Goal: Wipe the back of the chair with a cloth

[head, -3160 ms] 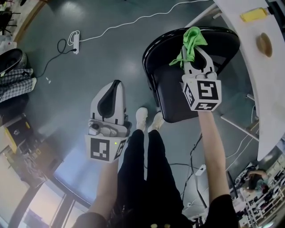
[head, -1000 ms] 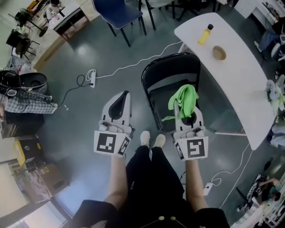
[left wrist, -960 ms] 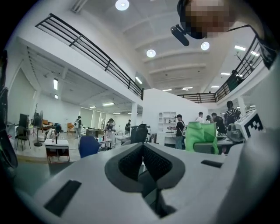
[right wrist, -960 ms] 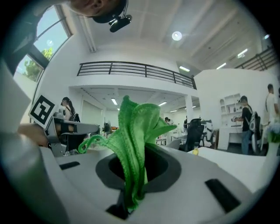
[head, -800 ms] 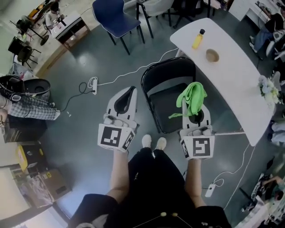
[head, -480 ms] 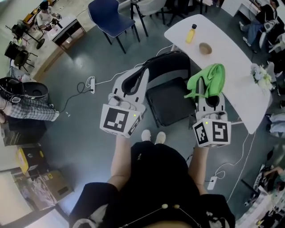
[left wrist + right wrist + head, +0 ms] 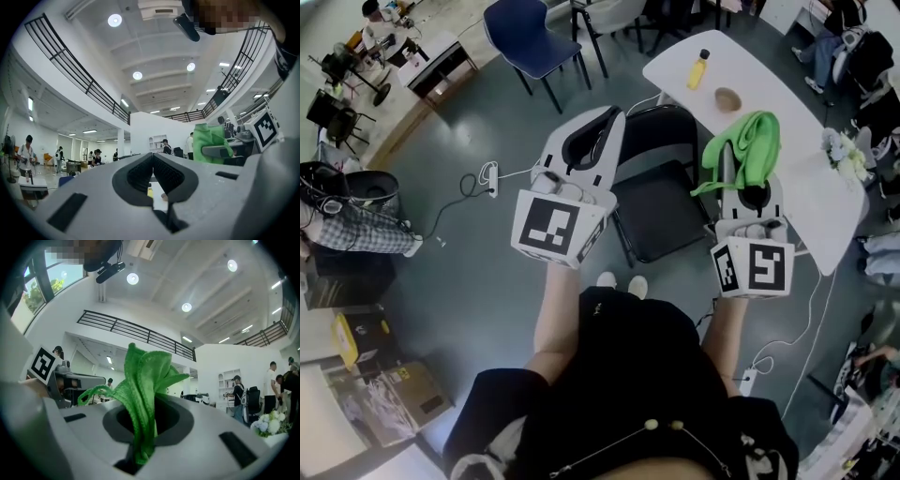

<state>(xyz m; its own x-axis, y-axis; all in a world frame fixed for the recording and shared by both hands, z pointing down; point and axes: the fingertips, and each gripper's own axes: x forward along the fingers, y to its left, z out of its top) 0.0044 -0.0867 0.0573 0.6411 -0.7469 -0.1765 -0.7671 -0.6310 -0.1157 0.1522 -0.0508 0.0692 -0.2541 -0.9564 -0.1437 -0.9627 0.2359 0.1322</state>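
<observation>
So, floor [image 7: 441, 141]: bare grey stretch at left, only power strip [image 7: 491, 178] and its cable; open room there.
left gripper [image 7: 612, 114] [image 7: 152, 158]: jaws pressed together, nothing between; in head view tips sit at left edge of chair [image 7: 661, 214].
chair: black, back on far side near table, seat toward person's feet; lies between both grippers.
right gripper [image 7: 729, 159] [image 7: 146, 416]: clamped on cloth.
cloth [image 7: 752, 139] [image 7: 143, 376]: green, bunched, long axis along jaws, free end pointing away from person; right of chair, clear of its back.
table [image 7: 773, 82]: white, edge close by chair's right; bottle [image 7: 698, 68], bowl [image 7: 728, 97].
</observation>
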